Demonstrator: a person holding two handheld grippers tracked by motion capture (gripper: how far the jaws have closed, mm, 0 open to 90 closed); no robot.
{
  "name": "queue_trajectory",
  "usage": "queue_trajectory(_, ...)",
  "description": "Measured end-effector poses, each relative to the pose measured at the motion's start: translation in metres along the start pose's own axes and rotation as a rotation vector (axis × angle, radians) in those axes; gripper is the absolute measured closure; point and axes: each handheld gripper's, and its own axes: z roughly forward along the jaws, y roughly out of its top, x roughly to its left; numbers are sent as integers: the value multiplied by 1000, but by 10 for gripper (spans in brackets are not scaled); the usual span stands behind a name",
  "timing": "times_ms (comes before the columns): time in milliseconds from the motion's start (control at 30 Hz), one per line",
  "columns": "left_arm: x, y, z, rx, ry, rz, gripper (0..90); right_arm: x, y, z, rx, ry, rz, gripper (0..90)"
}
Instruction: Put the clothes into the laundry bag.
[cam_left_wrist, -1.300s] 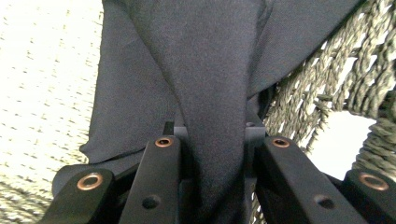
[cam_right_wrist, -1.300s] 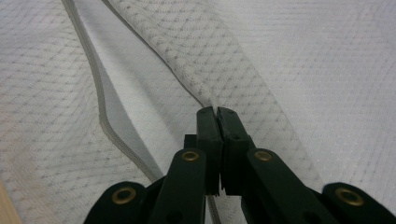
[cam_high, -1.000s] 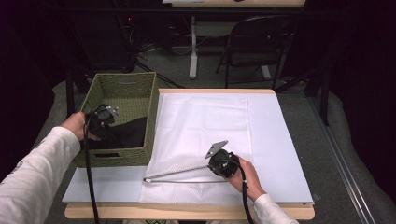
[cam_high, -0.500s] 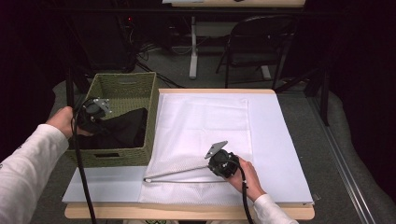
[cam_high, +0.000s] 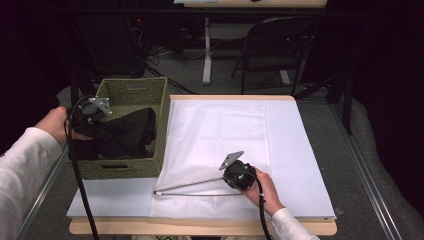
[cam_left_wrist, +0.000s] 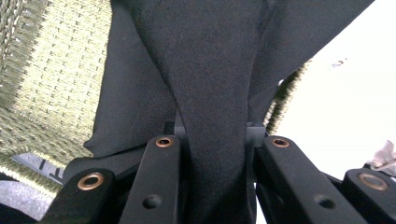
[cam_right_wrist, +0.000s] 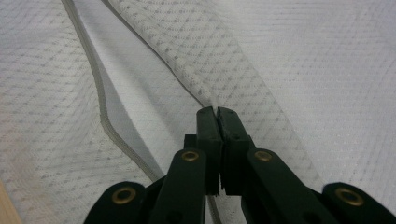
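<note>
Near edge of worktop (cam_high: 300, 150): right tongs (cam_high: 239, 176) lie low on the white mesh bag (cam_high: 215, 135), jaws pinched shut on a ridge of its fabric (cam_right_wrist: 205, 95). Bag lies flat, long axis running near edge to far edge of worktop, covering the middle; its zip-edged opening (cam_high: 187, 186) lies along the near end, pointing toward the near-left corner. In right gripper view the mesh lifts into a fold at the jaw tips, w/ grey zip tape (cam_right_wrist: 100, 107) beside it.

Open room: bare worktop strip along right edge; smaller bare patch at near-left corner, in front of basket.

Left edge: green woven basket (cam_high: 135, 90) sits at far-left, its right wall just beside the bag's left edge. Left tongs (cam_high: 97, 127) are above the basket's left side, jaws clamped on black cloth (cam_high: 127, 135). Cloth hangs from the jaws into the basket, long axis approx. left-right across it; in left gripper view it fans out wider away from the jaws.
</note>
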Motion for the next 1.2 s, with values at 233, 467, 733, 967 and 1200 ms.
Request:
queue_trajectory(233, -12, 5, -18, -6, 15, 5, 759, 1, 0, 0, 6, 1, 15, 891)
queue_trajectory(467, -32, 9, -29, -19, 13, 16, 760, 2, 0, 0, 5, -3, 17, 892)
queue_trajectory(733, -55, 12, -32, -37, -10, 26, 760, 2, 1, 0, -2, -9, 2, 891)
queue_trajectory(967, -78, 11, -25, -63, -54, 25, 760, 3, 1, -1, 1, -17, 9, 892)
queue_trajectory(1200, -93, 10, -14, -67, -74, 42, 760, 3, 1, -1, -5, -26, 1, 892)
